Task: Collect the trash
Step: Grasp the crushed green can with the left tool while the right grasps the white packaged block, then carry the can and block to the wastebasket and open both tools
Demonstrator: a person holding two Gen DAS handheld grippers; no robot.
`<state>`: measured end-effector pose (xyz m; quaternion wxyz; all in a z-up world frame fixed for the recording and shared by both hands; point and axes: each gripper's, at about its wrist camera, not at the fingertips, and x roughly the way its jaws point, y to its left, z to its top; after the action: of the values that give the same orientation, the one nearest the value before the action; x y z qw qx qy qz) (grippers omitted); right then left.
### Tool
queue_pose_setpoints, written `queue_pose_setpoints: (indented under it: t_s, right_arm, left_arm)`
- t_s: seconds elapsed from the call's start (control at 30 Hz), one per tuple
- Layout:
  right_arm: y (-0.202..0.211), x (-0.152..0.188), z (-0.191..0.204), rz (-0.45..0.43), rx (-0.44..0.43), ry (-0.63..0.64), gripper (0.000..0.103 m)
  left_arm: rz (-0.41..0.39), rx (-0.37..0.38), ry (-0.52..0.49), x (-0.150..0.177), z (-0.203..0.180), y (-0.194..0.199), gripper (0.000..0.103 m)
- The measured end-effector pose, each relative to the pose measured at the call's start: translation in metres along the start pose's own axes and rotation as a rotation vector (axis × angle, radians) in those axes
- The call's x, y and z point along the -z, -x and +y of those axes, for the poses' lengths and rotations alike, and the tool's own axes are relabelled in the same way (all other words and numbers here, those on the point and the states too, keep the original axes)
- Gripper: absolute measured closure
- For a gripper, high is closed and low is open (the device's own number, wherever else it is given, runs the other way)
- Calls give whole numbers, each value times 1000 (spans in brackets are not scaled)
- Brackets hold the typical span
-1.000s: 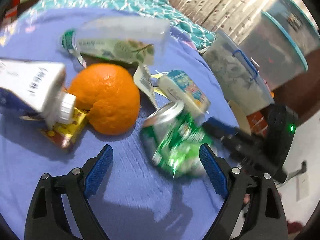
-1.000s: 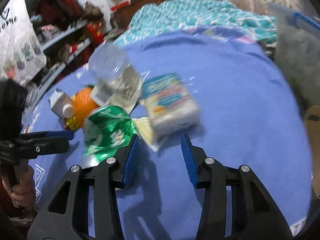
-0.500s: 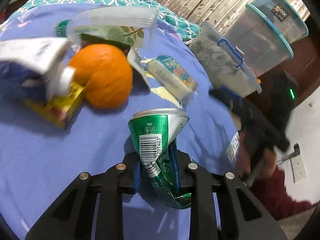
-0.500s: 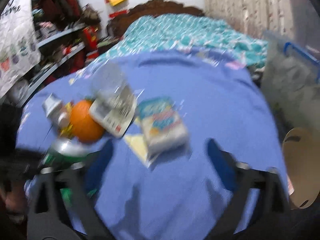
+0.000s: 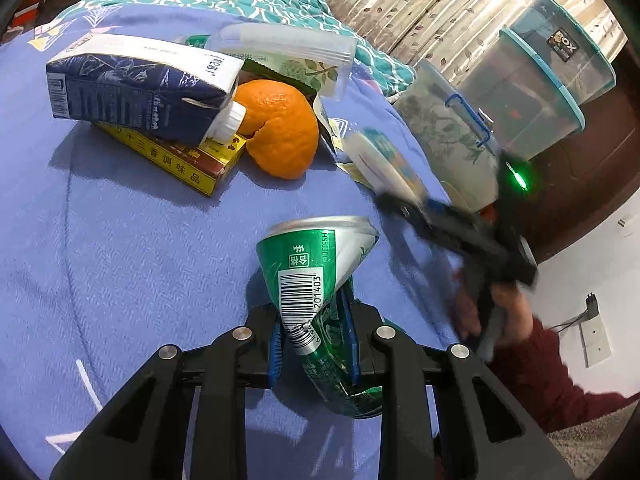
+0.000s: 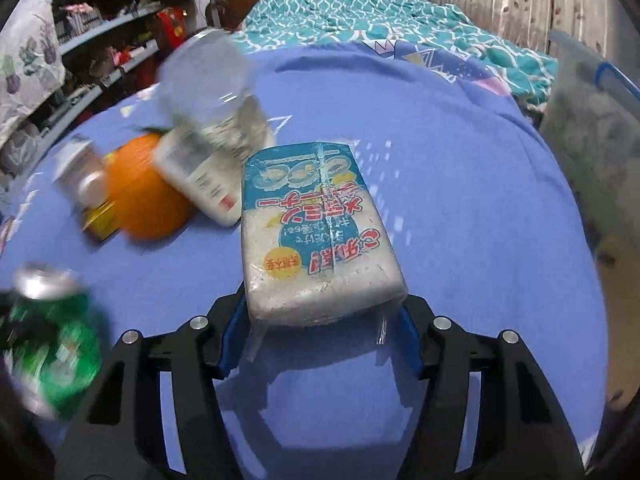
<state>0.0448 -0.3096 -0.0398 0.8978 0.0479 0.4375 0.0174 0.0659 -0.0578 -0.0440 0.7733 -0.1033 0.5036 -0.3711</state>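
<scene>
step: you're mid-pickup, two pieces at once; neither has gone to a bin yet, and I see no bin for certain in either view.
left tongs (image 5: pixel 314 346): clenched on the crushed green can (image 5: pixel 316 276), blue pads pinching its flattened lower half.
right tongs (image 6: pixel 320 330): jaws have just been closing around the white packet (image 6: pixel 310 236); pads sit at both of its near corners, contact looks likely but can't tell if the grip is firm.
can: centre-bottom of left view, silver rim up, barcode facing you, badly creased.
packet: centre of right view, blue-and-white wrapper, red lettering, puffy, loose seal flaps.
left behind: orange (image 5: pixel 280 128), carton (image 5: pixel 140 92), yellow box (image 5: pixel 180 158), clear bottle (image 5: pixel 280 54), all upper left on the blue bedspread (image 5: pixel 120 260).
next: confirm the right squeeze, lift both clear, find the bin.
</scene>
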Motion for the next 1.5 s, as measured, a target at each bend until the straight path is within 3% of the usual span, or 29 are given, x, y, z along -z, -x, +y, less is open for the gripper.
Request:
queue_pose_setpoints:
  t_s: [0.17, 0.27, 0.37, 0.47, 0.57, 0.97, 1.07, 1.1, 1.13, 1.33, 1.5]
  right_arm:
    - [38, 48, 28, -30, -48, -8, 40]
    - [52, 72, 50, -67, -9, 23, 39]
    - [47, 82, 58, -55, 16, 19, 36]
    - [47, 82, 59, -57, 20, 11, 27]
    - [49, 78, 59, -64, 9, 4, 18]
    - [43, 81, 65, -54, 5, 16, 14]
    - [43, 82, 67, -59, 15, 21, 22]
    - [44, 83, 67, -65, 32, 28, 42]
    - [47, 83, 67, -75, 30, 33, 43]
    - [62, 85, 56, -134, 22, -3, 46]
    - [69, 89, 39, -150, 36, -53, 46]
  left_arm:
    - [4, 19, -2, 2, -3, -4, 80]
    - [3, 16, 7, 3, 0, -5, 79]
    - [16, -9, 31, 3, 6, -8, 65]
    - [12, 11, 56, 3, 10, -7, 55]
    - [-13, -10, 55, 4, 11, 0, 38]
    - [-2, 16, 55, -1, 4, -4, 37]
    - [1, 17, 48, -1, 2, -7, 45]
    - [12, 20, 43, -1, 2, -9, 62]
    - [28, 33, 41, -1, 1, -12, 73]
    - [30, 72, 32, -1, -7, -10, 85]
    - [36, 72, -6, -6, -24, -14, 88]
